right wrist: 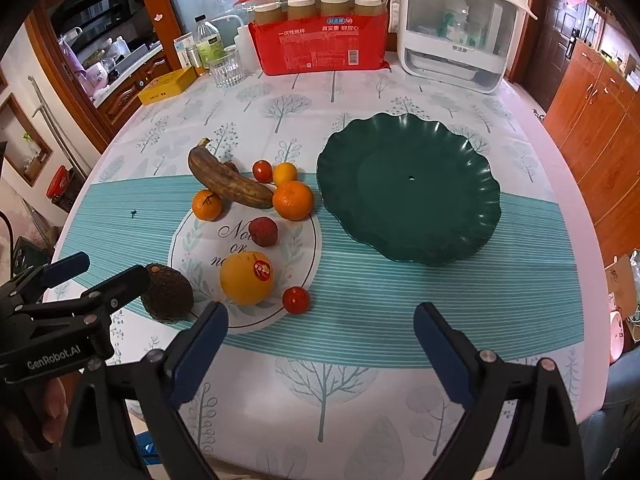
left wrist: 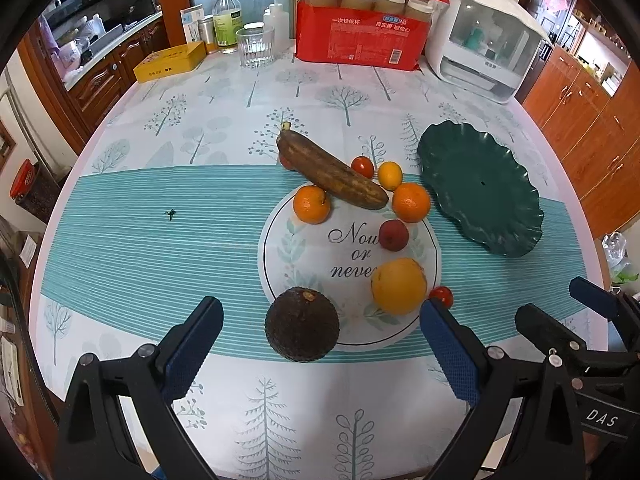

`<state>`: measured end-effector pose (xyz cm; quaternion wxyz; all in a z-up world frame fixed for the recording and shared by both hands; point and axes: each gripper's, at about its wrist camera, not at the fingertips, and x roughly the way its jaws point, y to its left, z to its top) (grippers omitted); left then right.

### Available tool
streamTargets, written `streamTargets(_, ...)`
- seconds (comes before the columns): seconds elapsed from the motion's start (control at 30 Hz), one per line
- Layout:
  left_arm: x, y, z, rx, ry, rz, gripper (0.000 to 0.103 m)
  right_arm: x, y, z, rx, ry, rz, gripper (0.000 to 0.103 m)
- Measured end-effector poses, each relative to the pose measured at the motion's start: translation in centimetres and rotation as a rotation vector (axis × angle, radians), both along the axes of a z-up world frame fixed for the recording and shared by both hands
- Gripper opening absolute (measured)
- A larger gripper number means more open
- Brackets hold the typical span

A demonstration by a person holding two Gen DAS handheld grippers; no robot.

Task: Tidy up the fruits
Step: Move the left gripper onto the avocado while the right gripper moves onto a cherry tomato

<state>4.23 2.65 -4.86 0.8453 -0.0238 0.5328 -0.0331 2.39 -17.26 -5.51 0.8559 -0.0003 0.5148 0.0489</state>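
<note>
The fruits lie loose on the tree-print tablecloth [right wrist: 360, 380], grouped at nine o'clock of the dark green scalloped plastic plate [right wrist: 408, 192]. A browned banana [right wrist: 230, 184] hides most of something reddish behind it. The dark bumpy avocado [left wrist: 302, 324] sits between the left gripper [left wrist: 320, 344]'s spread fingers, untouched. The right gripper [right wrist: 320, 344] gapes too, holding nothing. The printed words under the yellow-orange round fruit [right wrist: 247, 278] are partly covered.

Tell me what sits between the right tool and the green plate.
Nothing: only bare striped tablecloth separates the right tool from the green plate, seen in the right wrist view.
</note>
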Motion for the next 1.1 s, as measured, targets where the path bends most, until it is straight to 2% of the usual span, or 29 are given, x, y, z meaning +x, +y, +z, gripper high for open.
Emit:
streamTargets(0.33, 0.4, 1.2, -1.5, 0.015, 0.03, 0.002, 0.098, 1.1, 0.5, -0.9, 0.0, 0.019, 0.022, 0.094)
streamTargets(0.5, 0.4, 2.5, -3.2, 0.03, 0.062, 0.003, 0.098, 1.8, 0.0, -2.4, -0.022, 0.053, 0.041, 0.091)
streamTargets(0.73, 0.6, 3.7, -6.0, -0.004, 0.132, 0.002, 0.098, 2.2, -1.0, -5.4, 0.023, 0.131, 0.053, 0.077)
streamTargets(0.83, 0.8, 3.6, -7.1, -0.047, 0.156, -0.008, 0.098, 2.4, -1.0, -6.3, 0.035, 0.138, 0.061, 0.071)
streamTargets(1.0, 1.5, 3.1, -8.3, -0.076, 0.167, -0.024, 0.098, 2.8, -0.5, -7.7, 0.058, 0.148, 0.083, 0.066)
streamTargets(1.1, 1.9, 2.9, -9.0, -0.081, 0.171, -0.031, 0.095, 3.1, 0.2, -8.7, 0.05, 0.16, 0.105, 0.059)
